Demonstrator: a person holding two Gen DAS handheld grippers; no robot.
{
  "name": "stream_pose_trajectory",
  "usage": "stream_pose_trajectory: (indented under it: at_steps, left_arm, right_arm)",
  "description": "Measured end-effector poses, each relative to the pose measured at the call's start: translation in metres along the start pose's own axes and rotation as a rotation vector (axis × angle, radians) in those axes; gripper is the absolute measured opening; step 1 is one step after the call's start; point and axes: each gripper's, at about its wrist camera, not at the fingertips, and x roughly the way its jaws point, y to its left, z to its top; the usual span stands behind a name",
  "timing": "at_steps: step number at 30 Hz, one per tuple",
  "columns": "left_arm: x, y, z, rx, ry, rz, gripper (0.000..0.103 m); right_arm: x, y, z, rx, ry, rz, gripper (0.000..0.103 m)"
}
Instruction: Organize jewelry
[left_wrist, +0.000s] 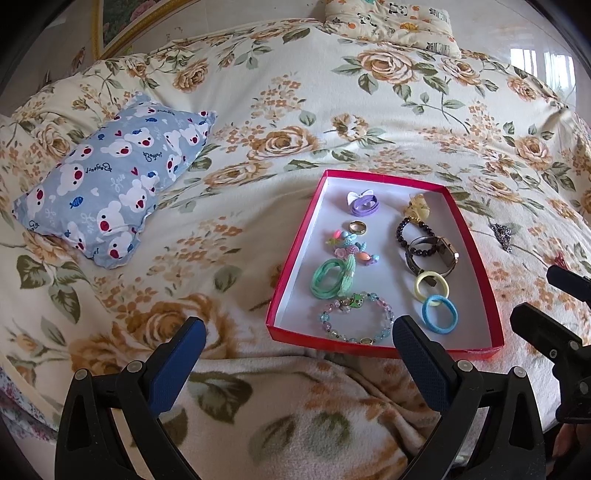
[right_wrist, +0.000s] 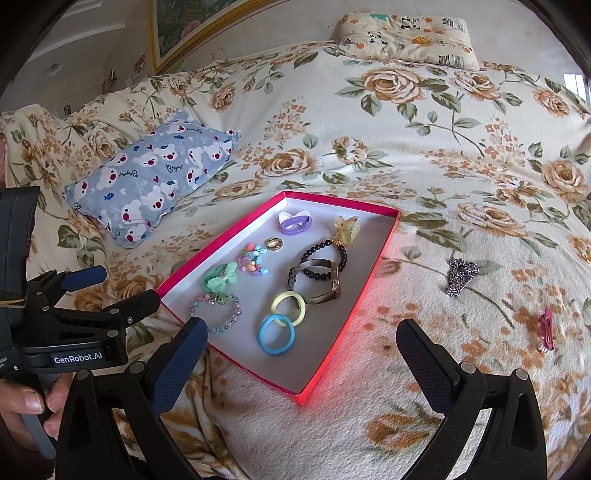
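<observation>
- "GenRobot.AI" in white letters stands on the black body of the left gripper (right_wrist: 85, 291), seen from the right wrist view.
- The blue pillow (left_wrist: 110, 184) with white bears carries cursive words in dark script; "Bonjour" can be made out upside down, and a shorter word that looks like "love". The other script on it is too small to read.
- Nothing else bears readable text.

Bare blanket (right_wrist: 424, 369) surrounds the chain (right_wrist: 461, 275) and pink clip (right_wrist: 546, 330), open from above. The tray (right_wrist: 334, 347) wall stands to their left; its near right corner lies uncluttered beside the blue band (right_wrist: 276, 334).
</observation>
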Motion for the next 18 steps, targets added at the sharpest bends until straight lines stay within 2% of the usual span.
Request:
stream_pose_trajectory:
  at_steps: [18]
  left_arm:
    - [0.0014, -0.0008, 0.0002, 0.002, 0.005, -0.009, 0.102]
  right_arm:
    - [0.0001, -0.0006, -0.0002, 0.002, 0.003, 0.003, 0.103]
